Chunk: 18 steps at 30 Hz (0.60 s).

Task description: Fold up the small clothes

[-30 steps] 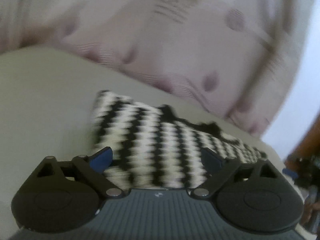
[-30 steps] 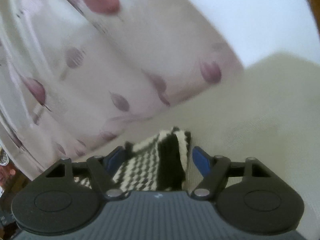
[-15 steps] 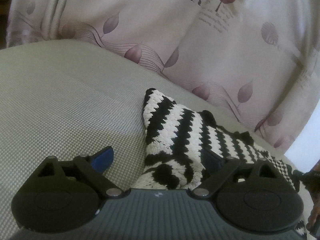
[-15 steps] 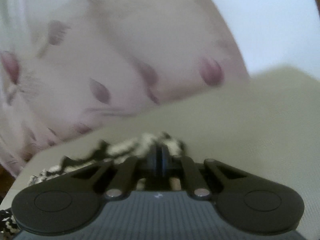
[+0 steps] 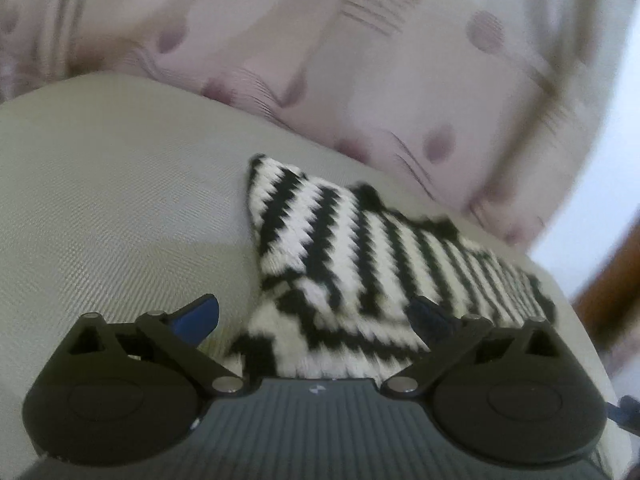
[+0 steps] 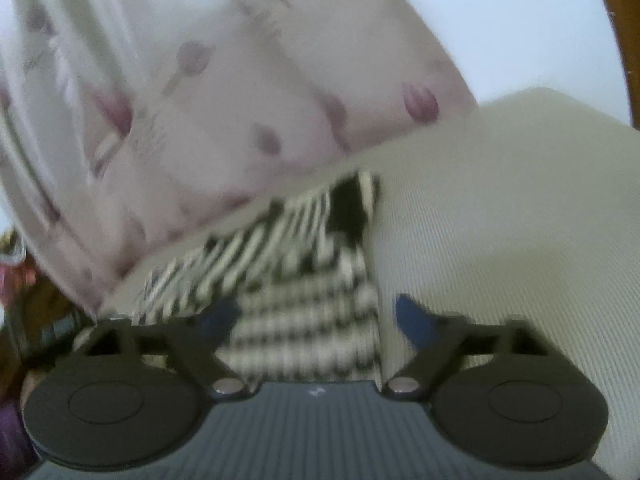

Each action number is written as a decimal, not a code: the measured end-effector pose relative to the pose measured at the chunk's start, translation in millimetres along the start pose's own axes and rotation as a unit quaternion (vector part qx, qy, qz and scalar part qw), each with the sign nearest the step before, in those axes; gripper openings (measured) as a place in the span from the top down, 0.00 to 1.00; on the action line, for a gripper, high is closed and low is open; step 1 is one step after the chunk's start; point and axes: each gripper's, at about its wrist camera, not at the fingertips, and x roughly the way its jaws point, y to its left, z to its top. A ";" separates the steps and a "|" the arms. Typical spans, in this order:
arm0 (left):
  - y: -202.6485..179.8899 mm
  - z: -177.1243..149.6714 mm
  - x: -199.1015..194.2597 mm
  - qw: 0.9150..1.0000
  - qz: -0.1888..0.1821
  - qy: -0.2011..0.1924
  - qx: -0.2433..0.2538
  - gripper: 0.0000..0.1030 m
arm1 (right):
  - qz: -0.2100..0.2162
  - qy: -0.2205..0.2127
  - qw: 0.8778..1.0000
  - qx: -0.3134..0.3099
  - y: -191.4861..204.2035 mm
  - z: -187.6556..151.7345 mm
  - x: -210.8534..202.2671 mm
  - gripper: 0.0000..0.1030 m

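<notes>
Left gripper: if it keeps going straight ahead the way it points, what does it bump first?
Most likely the striped knit cloth, lying on the beige cushion just beyond the open left gripper. The curtain hangs farther back. Depth is hard to judge here.

Black-and-white zigzag knit garment (image 5: pixel 360 256) — beige woven cushion (image 5: pixel 120 208) — pale pink curtain (image 5: pixel 360 72) with mauve leaves.

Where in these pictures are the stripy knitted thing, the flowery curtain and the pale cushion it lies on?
striped knit garment (image 5: pixel 360 264), left wrist view: middle of its black and white top layer.
curtain (image 5: pixel 360 92), left wrist view: pale panel behind the cushion.
cushion (image 6: pixel 500 216), right wrist view: bare woven surface right of the garment.
</notes>
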 end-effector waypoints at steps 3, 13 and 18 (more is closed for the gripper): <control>6.4 -9.9 -27.8 1.000 -0.022 0.015 0.001 0.03 | -0.010 0.004 1.000 0.003 6.0 -28.7 -30.7 0.14; 51.0 -47.9 -88.9 0.997 -0.037 0.069 -0.025 0.28 | 0.007 0.016 1.000 0.002 19.7 -70.0 -40.4 0.15; 60.6 -65.1 -102.0 0.994 -0.057 0.083 -0.049 0.28 | 0.022 0.026 0.999 0.004 22.9 -72.2 -34.1 0.28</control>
